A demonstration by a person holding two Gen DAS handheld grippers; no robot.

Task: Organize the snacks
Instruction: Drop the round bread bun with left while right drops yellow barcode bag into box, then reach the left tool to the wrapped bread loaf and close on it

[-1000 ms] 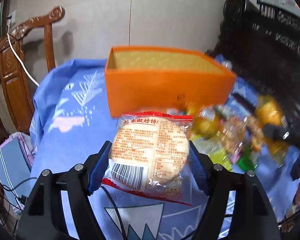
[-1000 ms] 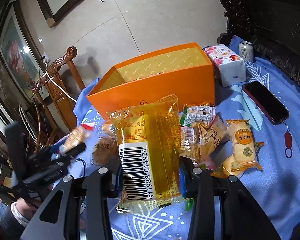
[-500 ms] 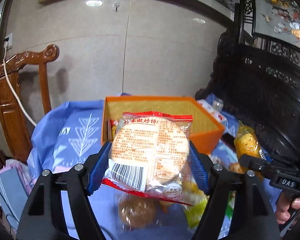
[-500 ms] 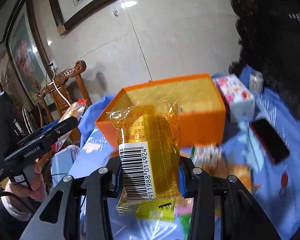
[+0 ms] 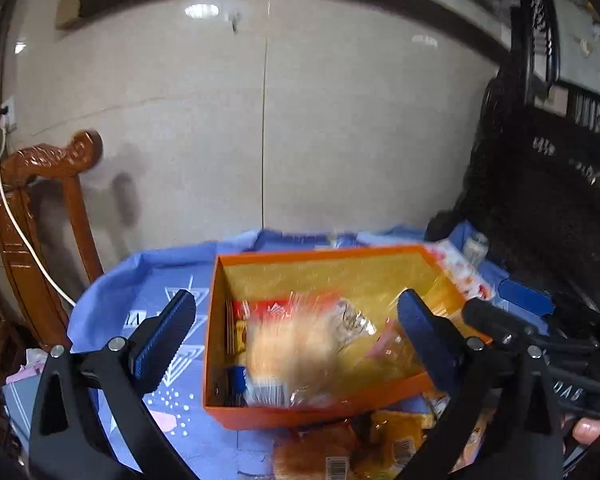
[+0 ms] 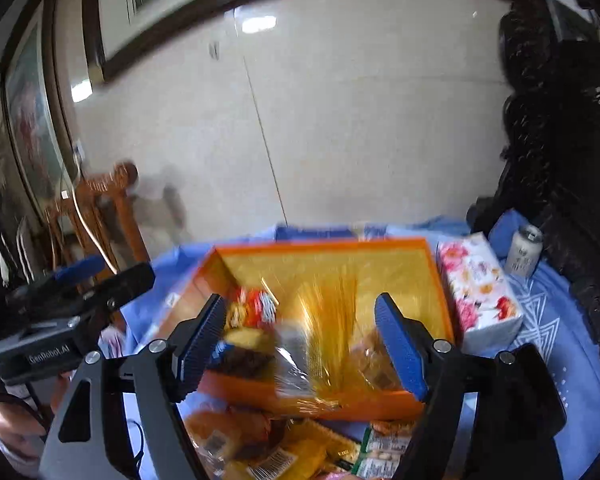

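Observation:
An orange box [image 5: 260, 412] stands on the blue cloth, also in the right wrist view [image 6: 332, 247]. My left gripper [image 5: 296, 320] is open above it; the round pastry pack [image 5: 288, 356] is a blur falling into the box. My right gripper [image 6: 300, 332] is open over the box; the yellow snack pack [image 6: 328, 340] is a blur dropping between the fingers. Other snacks lie in the box. Loose snack packs [image 6: 284, 444] lie in front of the box.
A floral tissue pack [image 6: 480, 292] and a can [image 6: 524, 246] stand right of the box. A carved wooden chair [image 5: 32, 216] with a white cable is at the left. Dark carved furniture [image 5: 548, 200] is at the right.
Both grippers rose over the box and opened. The pastry pack and the yellow pack have left the fingers and are falling into the box.

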